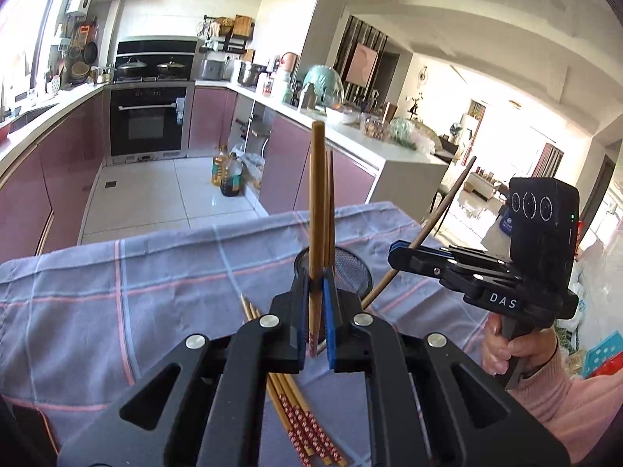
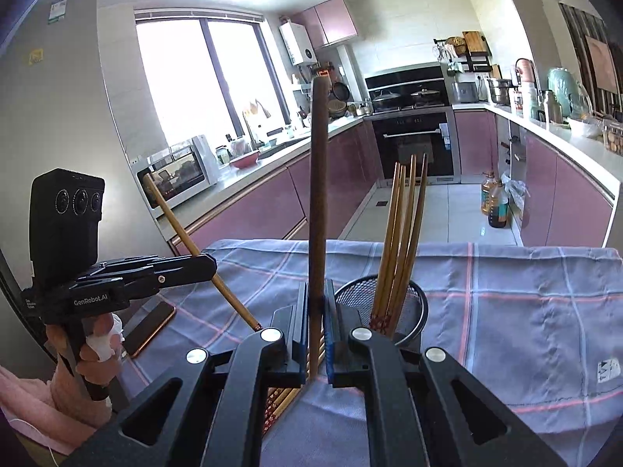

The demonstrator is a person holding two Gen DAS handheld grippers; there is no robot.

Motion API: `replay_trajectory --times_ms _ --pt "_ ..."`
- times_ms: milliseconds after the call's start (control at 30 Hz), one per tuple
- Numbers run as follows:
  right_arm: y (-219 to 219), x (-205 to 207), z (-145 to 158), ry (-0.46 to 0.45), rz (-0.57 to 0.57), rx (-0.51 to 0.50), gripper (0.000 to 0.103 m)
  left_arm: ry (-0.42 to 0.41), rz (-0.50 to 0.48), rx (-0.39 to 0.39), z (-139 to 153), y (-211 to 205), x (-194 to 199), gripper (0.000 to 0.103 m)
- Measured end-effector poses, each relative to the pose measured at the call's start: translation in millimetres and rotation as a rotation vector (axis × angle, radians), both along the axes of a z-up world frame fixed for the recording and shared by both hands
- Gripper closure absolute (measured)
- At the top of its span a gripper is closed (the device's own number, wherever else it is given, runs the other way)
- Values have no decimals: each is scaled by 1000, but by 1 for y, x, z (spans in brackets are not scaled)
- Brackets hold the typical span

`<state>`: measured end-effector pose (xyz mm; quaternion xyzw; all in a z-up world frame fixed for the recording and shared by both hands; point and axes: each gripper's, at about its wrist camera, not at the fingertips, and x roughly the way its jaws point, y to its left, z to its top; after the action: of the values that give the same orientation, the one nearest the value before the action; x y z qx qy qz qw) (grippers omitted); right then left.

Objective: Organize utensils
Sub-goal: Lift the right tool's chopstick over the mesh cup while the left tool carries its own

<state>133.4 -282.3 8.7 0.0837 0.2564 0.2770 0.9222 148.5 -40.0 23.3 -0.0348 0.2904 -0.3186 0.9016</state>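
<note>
Chopsticks being sorted into mesh holder [image 2: 405,307], one per gripper

- left gripper [image 1: 316,303] clamping light chopstick [image 1: 317,210] near patterned end, shaft standing upright toward 12 o'clock, likely so tip clears holder rim
- right gripper [image 2: 318,311] pinching darker chopstick [image 2: 318,179] same way
- holder sitting at 1 o'clock from right gripper, already keeping several chopsticks [image 2: 403,233] leaning in it
- loose pile [image 1: 303,424] lying on checked cloth [image 1: 117,292] at 6 o'clock under left gripper, awaiting pickup
</note>
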Motion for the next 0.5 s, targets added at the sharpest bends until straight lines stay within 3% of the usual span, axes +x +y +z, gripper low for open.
replay_trajectory --times_ms 500 --pt "-12 11 44 -114 -33 -30 97 -112 -13 -39 55 -33 12 95"
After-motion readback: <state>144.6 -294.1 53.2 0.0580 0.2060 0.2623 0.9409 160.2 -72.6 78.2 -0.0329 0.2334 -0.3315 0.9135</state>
